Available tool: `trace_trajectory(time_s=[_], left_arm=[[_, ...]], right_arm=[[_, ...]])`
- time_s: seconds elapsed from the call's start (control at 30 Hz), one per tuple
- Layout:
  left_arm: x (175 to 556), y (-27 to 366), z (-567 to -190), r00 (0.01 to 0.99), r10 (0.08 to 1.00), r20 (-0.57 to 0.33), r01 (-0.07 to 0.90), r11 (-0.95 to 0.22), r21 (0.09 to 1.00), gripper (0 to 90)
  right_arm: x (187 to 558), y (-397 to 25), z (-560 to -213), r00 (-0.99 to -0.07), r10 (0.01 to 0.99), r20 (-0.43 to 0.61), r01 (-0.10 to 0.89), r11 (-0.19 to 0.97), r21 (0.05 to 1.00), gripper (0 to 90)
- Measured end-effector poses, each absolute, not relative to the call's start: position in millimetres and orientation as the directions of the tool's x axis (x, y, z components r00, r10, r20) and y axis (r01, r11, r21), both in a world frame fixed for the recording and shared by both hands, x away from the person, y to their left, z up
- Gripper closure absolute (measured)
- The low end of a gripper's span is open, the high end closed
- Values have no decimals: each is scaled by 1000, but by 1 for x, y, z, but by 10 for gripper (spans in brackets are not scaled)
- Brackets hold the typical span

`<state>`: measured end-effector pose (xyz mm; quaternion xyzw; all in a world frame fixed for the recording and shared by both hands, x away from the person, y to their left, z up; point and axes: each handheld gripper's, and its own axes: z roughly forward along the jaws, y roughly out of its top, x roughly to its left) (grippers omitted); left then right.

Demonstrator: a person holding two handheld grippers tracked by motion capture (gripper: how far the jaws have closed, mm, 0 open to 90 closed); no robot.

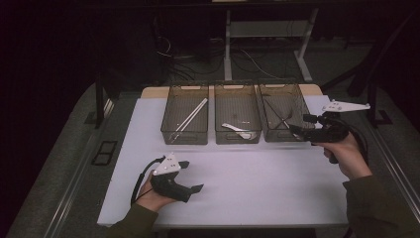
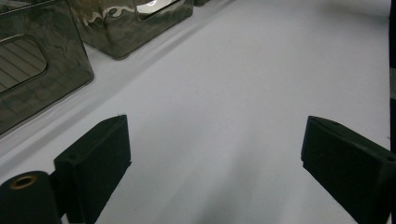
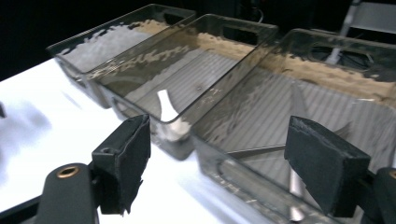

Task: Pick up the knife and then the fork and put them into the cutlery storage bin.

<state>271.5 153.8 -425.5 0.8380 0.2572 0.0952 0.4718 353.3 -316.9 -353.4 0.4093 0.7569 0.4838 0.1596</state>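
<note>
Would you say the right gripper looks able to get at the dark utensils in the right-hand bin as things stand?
Probably yes: the right gripper is open at the right-hand bin, whose top is open, with the dark utensils lying uncovered inside.

Olive-green sleeves (image 1: 369, 206), black left gripper (image 1: 194, 176) with grey three-cornered plate, trailing black cable, right gripper (image 1: 296, 130) alike, brass-ringed screw holes.

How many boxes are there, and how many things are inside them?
Clear bins: 3
White chopsticks: 2
White spoon: 1
Dark metal utensils: 2, blurry, so roughly
Total: 8
</note>
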Motion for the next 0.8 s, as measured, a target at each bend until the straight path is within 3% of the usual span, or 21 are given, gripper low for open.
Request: trace_trajectory(time_s=[0.33, 0.8], left_arm=[[271, 156, -425, 850, 520, -82, 340, -424, 839, 0], [272, 157, -427, 848, 523, -85, 351, -436, 829, 0]], right_arm=[[330, -307, -378, -629, 763, 147, 453, 207, 867, 191], [298, -295, -405, -657, 745, 119, 440, 250, 863, 170]])
